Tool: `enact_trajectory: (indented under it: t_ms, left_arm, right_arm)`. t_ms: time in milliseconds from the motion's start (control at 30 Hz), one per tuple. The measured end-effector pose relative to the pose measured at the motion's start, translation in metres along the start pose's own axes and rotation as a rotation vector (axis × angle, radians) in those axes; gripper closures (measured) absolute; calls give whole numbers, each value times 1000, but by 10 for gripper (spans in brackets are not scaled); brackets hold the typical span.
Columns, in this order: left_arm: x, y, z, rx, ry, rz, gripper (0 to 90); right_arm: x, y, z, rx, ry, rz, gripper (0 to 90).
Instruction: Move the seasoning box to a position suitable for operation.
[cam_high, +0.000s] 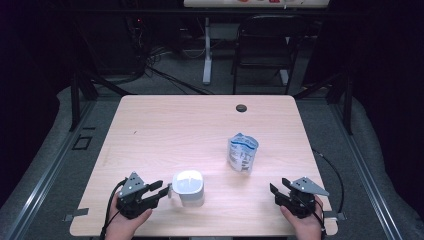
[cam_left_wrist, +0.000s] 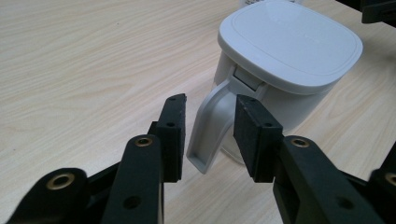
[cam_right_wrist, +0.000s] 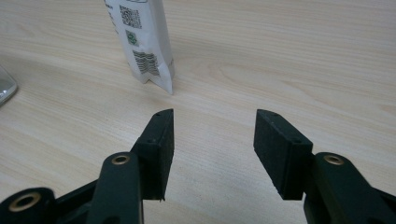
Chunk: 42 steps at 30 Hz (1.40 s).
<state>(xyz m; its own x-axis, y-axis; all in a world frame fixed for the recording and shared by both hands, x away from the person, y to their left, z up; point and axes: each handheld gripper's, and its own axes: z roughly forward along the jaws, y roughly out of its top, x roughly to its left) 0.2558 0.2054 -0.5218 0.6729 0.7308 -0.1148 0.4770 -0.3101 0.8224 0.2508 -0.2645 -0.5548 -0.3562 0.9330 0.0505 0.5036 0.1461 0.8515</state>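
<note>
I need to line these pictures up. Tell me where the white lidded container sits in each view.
High view: the white lidded container stands near the table's front edge, just right of the left gripper.
Left gripper view: upper right, its handle between the open jaws.
Right gripper view: I cannot make it out; a clear rim at the far left edge may be it.
Shared landmark: the printed pouch.

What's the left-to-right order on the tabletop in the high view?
left gripper → white lidded jug → standing pouch → right gripper. The left gripper's jaws stand open on either side of the jug's handle; the right gripper's jaws are open over bare table.
</note>
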Motion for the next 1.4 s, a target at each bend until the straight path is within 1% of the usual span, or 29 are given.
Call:
enact_trajectory:
  t_ms: [33,100,167,233,367,433,500,533,667,733,767,800,900,933,1000,1033,1100,1133,1200,1267,1300,1333,1367,1400]
  left_arm:
    - [1,0,0,-2,-10,-5,655]
    - [3,0,-2,-8,-14,-14,655]
    - [4,1,-2,-19,-6,-21,643]
    - [5,1,-3,-19,-6,-23,619]
    - [7,1,-3,-18,-2,-24,612]
    - [7,2,-5,-20,2,-21,599]
    - [7,3,-7,-19,6,-23,589]
    - [7,4,-7,-18,1,-21,585]
    - [5,4,-9,-23,5,-24,585]
    - [5,5,-9,-24,-1,-26,585]
    - [4,6,-9,-34,-1,-32,584]
    - [4,7,-9,-32,7,-35,574]
    - [2,9,-9,-45,9,-48,546]
    - [2,10,-10,-36,12,-49,548]
    - [1,12,-10,-36,13,-42,565]
    - [0,12,-9,-45,9,-41,570]
    - [0,15,-10,-39,9,-35,570]
    - [-1,15,-9,-47,9,-35,571]
    - [-1,16,-9,-45,8,-30,571]
    - [-2,18,-8,-42,10,-31,560]
    - [-3,19,-7,-56,11,-30,557]
    - [-3,20,-8,-50,13,-31,556]
    - [-3,21,-8,-55,7,-24,556]
    - [-4,21,-8,-64,8,-25,551]
  right_arm:
    - [0,0,0,-2,1,0,480]
    - [1,1,0,-8,1,2,478]
    - [2,2,-1,-18,1,4,476]
    - [4,3,-2,-24,3,7,474]
    - [7,5,-2,-37,18,18,477]
    - [12,8,-3,-44,29,2,480]
    - [15,9,-4,-49,35,-3,493]
    - [17,9,-4,-51,43,-1,502]
    - [21,12,-4,-35,66,-18,557]
    - [24,13,-4,-31,63,-34,577]
    - [25,14,-5,-31,61,-43,587]
    - [26,14,-6,-27,63,-51,590]
    - [28,16,-8,-37,62,-57,607]
    - [28,16,-9,-42,65,-57,619]
    - [29,17,-11,-46,75,-63,629]
    - [31,18,-12,-48,73,-70,630]
    - [32,18,-13,-49,64,-85,630]
    - [33,18,-14,-51,59,-97,633]
    - [33,18,-15,-54,58,-99,636]
    - [32,17,-16,-55,61,-84,634]
    - [32,17,-17,-54,61,-83,633]
    - [31,16,-18,-55,61,-82,628]
    - [31,16,-18,-56,60,-83,626]
    - [31,16,-19,-52,56,-84,623]
